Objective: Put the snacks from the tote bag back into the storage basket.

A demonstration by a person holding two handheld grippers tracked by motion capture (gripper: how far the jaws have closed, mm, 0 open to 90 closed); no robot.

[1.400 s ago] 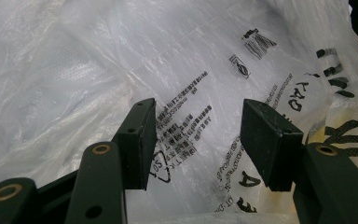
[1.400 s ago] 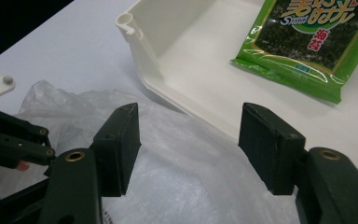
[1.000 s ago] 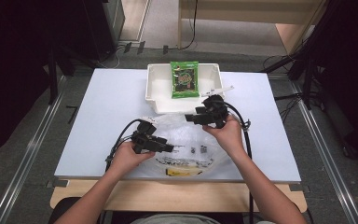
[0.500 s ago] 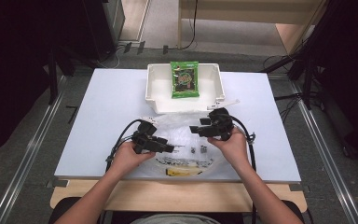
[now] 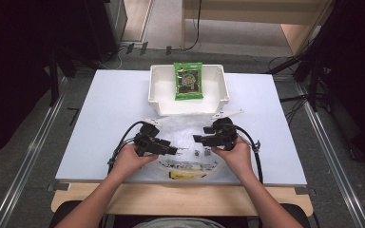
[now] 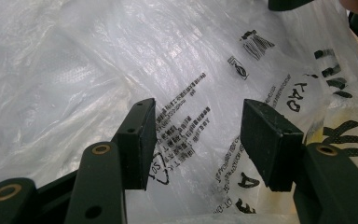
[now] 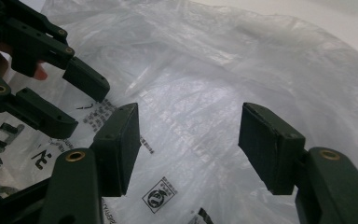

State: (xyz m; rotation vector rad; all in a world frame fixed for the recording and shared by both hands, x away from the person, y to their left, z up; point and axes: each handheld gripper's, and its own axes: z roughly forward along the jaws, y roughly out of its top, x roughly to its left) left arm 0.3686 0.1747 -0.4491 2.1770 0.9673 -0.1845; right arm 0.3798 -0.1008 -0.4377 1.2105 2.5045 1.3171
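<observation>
Since the earlier frame my right claw (image 5: 200,138) has dropped toward 6 o'clock to face the left claw (image 5: 171,149), both spread empty over the bag (image 5: 185,130) at mid-worktop (image 5: 104,118), so next I'd pinch its film.

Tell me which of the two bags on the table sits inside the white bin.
The green snack packet, lying in the white bin. The other, a clear plastic bag with black print, lies flat on the table between the two grippers.

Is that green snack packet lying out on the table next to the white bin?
No, the green snack packet lies inside the white bin, in the high view.
</observation>
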